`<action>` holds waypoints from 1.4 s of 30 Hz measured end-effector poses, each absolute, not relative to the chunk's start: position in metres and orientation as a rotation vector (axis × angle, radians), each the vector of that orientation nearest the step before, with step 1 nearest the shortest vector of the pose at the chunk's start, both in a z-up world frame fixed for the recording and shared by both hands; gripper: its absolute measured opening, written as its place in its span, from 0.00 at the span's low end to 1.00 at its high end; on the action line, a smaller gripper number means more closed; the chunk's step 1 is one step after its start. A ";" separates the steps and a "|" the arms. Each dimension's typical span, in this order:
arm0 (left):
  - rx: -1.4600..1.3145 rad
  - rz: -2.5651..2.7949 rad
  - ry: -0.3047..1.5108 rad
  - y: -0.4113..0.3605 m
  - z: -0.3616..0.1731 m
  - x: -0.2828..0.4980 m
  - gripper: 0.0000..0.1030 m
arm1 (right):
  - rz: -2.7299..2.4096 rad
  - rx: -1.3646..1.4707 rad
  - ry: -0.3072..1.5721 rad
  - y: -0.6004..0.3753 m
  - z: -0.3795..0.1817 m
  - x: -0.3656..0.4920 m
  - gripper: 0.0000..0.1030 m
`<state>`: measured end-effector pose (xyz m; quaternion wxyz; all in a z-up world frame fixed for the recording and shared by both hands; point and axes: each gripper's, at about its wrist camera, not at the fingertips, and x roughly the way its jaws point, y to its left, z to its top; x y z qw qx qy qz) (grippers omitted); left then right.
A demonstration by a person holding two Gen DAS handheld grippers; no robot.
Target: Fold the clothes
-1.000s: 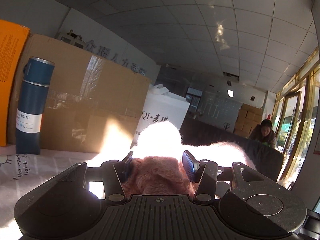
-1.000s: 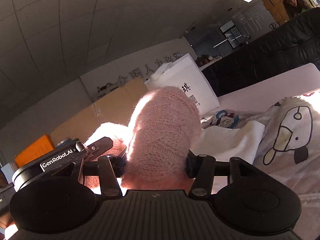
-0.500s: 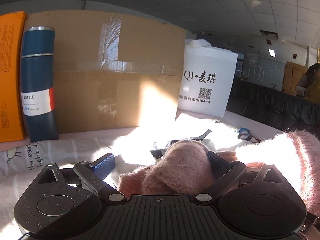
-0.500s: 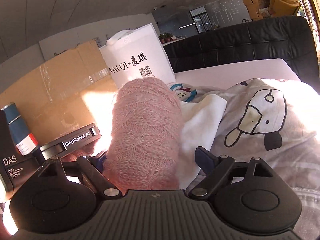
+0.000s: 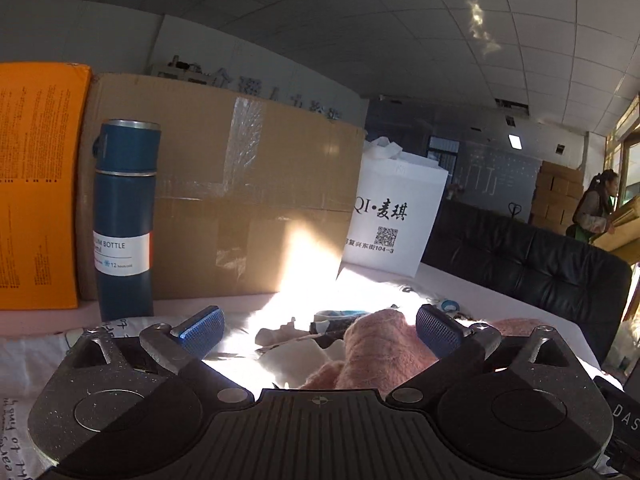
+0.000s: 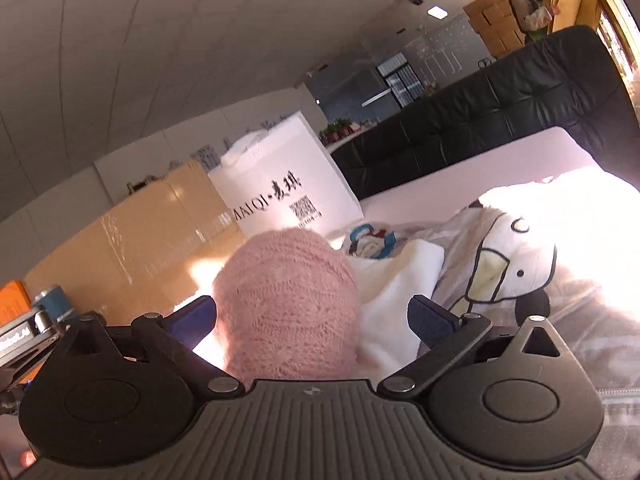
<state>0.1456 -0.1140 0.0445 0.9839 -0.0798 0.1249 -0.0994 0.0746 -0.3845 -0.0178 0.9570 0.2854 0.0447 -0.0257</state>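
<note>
a second ago the left gripper (image 5: pixel 318 330) was clamped on the fuzzy pink knitted sweater (image 5: pixel 380 350); its jaws now stand wide apart, and the knit lies loose toward 4 o'clock by the right finger. the right gripper (image 6: pixel 312 318) has also spread open, its fold of the same pink knit (image 6: pixel 286 300) no longer pinched, bunched toward 9 o'clock.

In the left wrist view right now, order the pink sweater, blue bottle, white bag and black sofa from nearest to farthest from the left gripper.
1. pink sweater, between the fingers of the left gripper
2. blue bottle, left
3. white bag, right of centre
4. black sofa, far right
</note>
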 end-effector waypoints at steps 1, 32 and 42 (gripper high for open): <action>-0.163 -0.204 0.240 -0.107 0.050 0.136 1.00 | -0.062 0.584 0.055 -0.385 -0.018 0.067 1.00; -0.160 -0.192 0.062 0.047 0.024 0.006 1.00 | -0.302 0.286 0.159 -0.166 0.012 -0.026 1.00; -0.121 -0.130 0.046 0.048 0.014 0.002 1.00 | -0.314 0.192 0.110 -0.160 0.005 -0.027 1.00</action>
